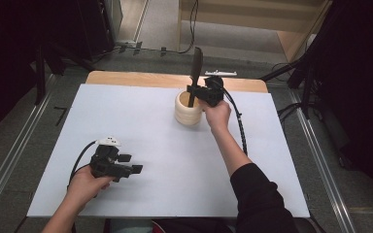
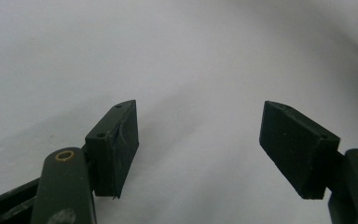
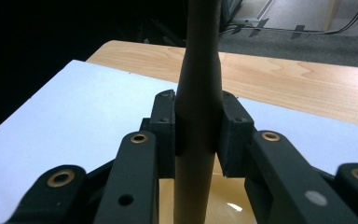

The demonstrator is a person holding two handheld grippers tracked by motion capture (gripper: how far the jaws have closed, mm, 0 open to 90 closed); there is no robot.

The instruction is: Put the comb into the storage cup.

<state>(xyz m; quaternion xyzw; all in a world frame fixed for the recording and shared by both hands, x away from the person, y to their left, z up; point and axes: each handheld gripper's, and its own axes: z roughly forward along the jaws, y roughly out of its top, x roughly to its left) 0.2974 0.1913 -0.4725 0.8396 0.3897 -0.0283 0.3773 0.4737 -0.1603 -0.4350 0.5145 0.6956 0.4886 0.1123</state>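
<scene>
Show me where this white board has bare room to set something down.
Bare room: the white board between the left claw and the right forearm, and its far-left stretch left of the wooden cup. Crowded: around that cup, where the right claw grips a dark upright utensil.

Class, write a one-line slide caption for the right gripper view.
Right tongs clamp a dark utensil handle upright over a cream holder.
</scene>
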